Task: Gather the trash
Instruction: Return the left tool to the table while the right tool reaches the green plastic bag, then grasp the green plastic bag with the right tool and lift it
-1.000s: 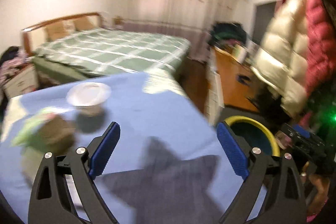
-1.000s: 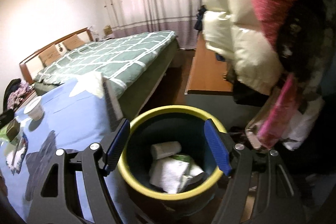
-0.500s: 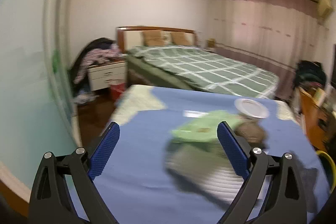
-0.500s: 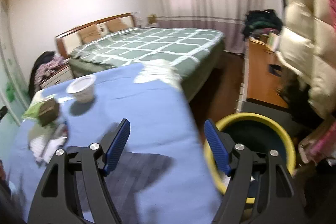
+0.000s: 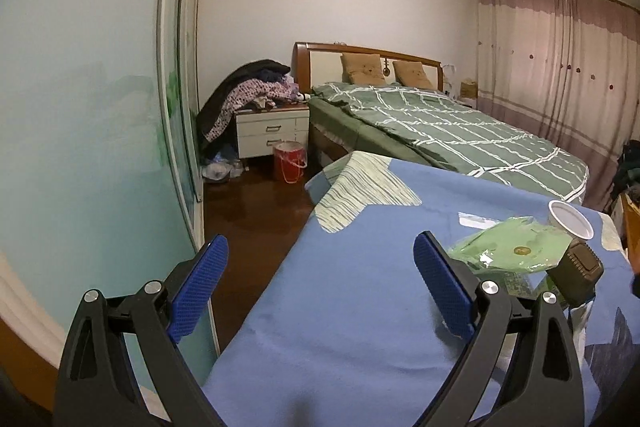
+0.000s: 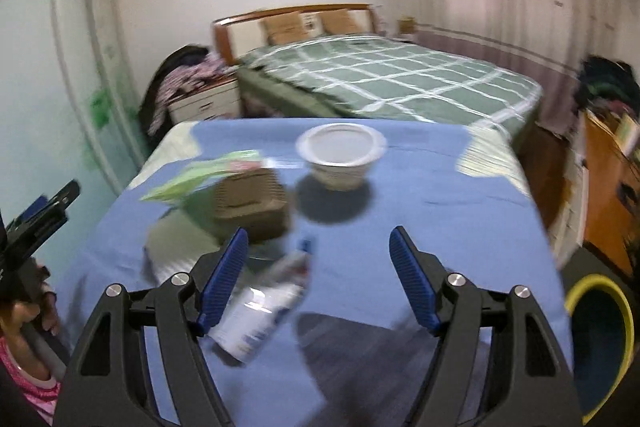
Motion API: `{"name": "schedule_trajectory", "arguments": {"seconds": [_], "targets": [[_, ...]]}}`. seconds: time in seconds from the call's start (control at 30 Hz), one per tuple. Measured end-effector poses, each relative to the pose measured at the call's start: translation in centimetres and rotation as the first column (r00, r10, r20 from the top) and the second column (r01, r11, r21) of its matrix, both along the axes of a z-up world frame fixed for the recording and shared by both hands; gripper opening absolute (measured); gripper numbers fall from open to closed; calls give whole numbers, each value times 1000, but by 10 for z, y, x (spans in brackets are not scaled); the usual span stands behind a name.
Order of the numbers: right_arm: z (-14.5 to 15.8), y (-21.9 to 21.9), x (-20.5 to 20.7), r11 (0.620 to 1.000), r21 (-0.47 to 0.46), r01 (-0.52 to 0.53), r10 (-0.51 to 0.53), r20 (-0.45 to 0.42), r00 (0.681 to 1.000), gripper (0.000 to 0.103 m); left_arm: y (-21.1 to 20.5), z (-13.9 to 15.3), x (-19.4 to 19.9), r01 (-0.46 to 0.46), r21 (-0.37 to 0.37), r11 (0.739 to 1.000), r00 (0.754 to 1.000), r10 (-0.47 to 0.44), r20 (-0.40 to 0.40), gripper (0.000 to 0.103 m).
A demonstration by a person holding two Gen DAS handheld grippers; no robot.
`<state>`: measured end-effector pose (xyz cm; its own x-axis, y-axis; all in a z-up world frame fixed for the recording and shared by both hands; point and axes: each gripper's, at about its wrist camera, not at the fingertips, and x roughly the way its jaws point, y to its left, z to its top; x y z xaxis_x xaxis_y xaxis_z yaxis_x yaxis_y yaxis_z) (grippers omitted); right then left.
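Trash lies on a blue-covered table (image 6: pixel 432 195): a white paper bowl (image 6: pixel 341 153), a brown box (image 6: pixel 251 203), a green plastic bag (image 6: pixel 200 173) and a flat white wrapper (image 6: pixel 260 311). My right gripper (image 6: pixel 318 277) hangs open above the table's near part, the wrapper just inside its left finger. My left gripper (image 5: pixel 320 285) is open over the table's left edge, nothing between its fingers. To its right sit the green bag (image 5: pixel 508 251), the brown box (image 5: pixel 578 273) and the bowl (image 5: pixel 570 225). The left gripper's tip (image 6: pixel 44 211) shows at the right wrist view's left edge.
A yellow-rimmed trash bin (image 6: pixel 600 343) stands on the floor right of the table. Behind the table is a bed with a green checked cover (image 5: pixel 440 131), a nightstand (image 5: pixel 272 133) with clothes, and a red bucket (image 5: pixel 289 161). A glass sliding door (image 5: pixel 100 107) fills the left.
Both grippers have swung left, away from the bin. The right one now faces the table and its trash instead of the bin's inside. The left one has turned toward the table's left edge and the door.
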<state>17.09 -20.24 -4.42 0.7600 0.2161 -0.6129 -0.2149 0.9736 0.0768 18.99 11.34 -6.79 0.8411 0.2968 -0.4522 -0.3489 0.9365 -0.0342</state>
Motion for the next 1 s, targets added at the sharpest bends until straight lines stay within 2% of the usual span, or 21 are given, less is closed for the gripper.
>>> {"name": "schedule_trajectory", "arguments": {"seconds": [0.13, 0.37, 0.57, 0.7, 0.73, 0.77, 0.8, 0.83, 0.87, 1.0], "targets": [[-2, 37, 16, 993, -67, -96, 97, 8, 995, 69, -7, 3, -8, -6, 7, 1000, 1000, 6, 12, 93], [-13, 76, 43, 967, -201, -157, 165, 27, 986, 69, -8, 2, -9, -9, -1, 1000, 1000, 9, 4, 93], [-17, 100, 56, 913, -349, -211, 252, 75, 965, 72, -11, 3, -9, 5, 5, 1000, 1000, -5, 3, 93], [-15, 113, 59, 870, -426, -248, 319, 103, 942, 70, -14, 3, -8, 15, 10, 1000, 1000, -15, 2, 93], [-16, 115, 61, 864, -434, -256, 331, 104, 938, 66, -15, 3, -8, 19, 11, 1000, 1000, -19, 1, 93], [-15, 117, 62, 853, -443, -277, 353, 98, 931, 53, -16, 3, -8, 22, 11, 1000, 1000, -22, 1, 93], [-16, 118, 65, 842, -453, -292, 367, 85, 926, 35, -17, 3, -8, 25, 12, 1000, 1000, -25, 1, 93], [-17, 121, 67, 835, -459, -305, 375, 69, 924, 24, -18, 3, -7, 27, 15, 1000, 1000, -27, 2, 93], [-17, 121, 70, 833, -452, -319, 383, 56, 922, 5, -19, 3, -7, 30, 17, 999, 1000, -30, 2, 93], [-9, 110, 76, 862, -394, -317, 372, 68, 926, 1, -21, 3, -9, 35, 19, 999, 999, -35, 3, 93]]}}
